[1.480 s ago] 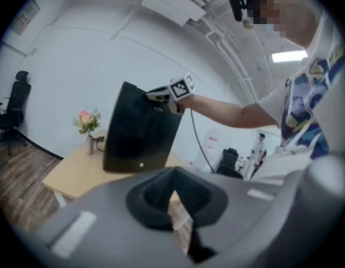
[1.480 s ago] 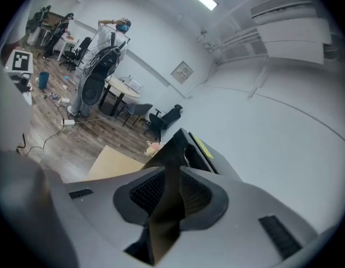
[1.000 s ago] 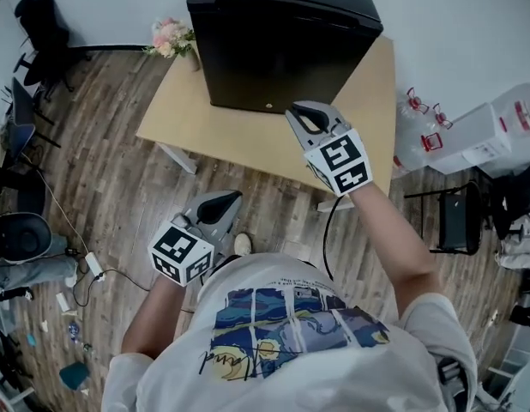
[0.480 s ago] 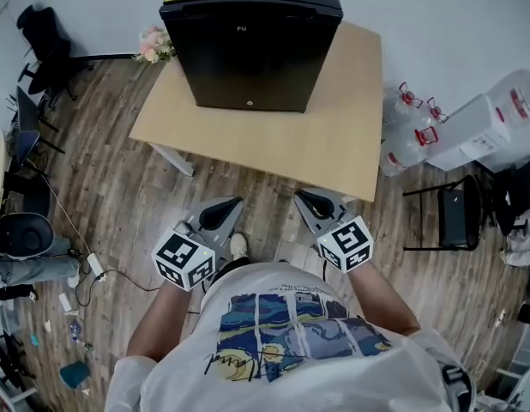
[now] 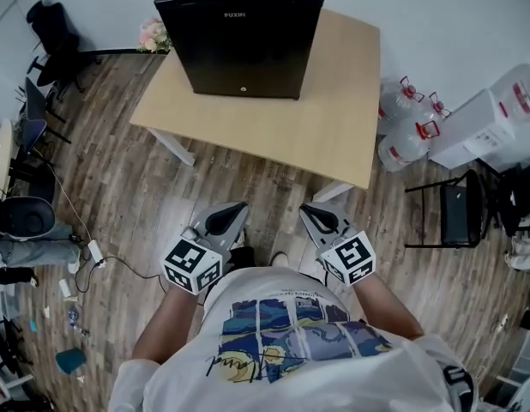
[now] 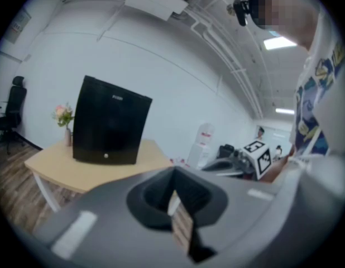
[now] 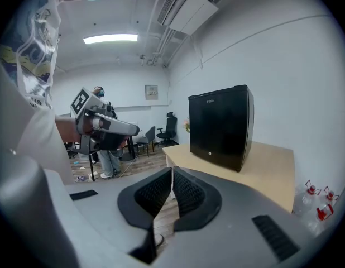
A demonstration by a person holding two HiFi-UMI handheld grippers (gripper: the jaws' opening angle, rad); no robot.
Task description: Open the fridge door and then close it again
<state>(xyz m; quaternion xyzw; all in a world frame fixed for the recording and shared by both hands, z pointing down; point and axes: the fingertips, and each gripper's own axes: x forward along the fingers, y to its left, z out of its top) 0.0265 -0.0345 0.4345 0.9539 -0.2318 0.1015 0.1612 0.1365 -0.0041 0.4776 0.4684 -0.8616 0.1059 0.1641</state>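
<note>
Centrally, the black fridge [image 5: 239, 33], its door shut flush with a small pale dot low on the front, stands at the far end of the table [image 5: 334, 118]. Well apart from it, near the person's chest, I read the left hand-held gripper [image 5: 234, 207] as pressed together. The right hand-held gripper [image 5: 310, 209] has just been closing on nothing. The fridge's rear is cut off.

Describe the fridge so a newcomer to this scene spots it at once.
Start at the light wooden table by the white wall. At its far end stands the fridge, a shut black box beside pink flowers; nothing else on the table is black.
</note>
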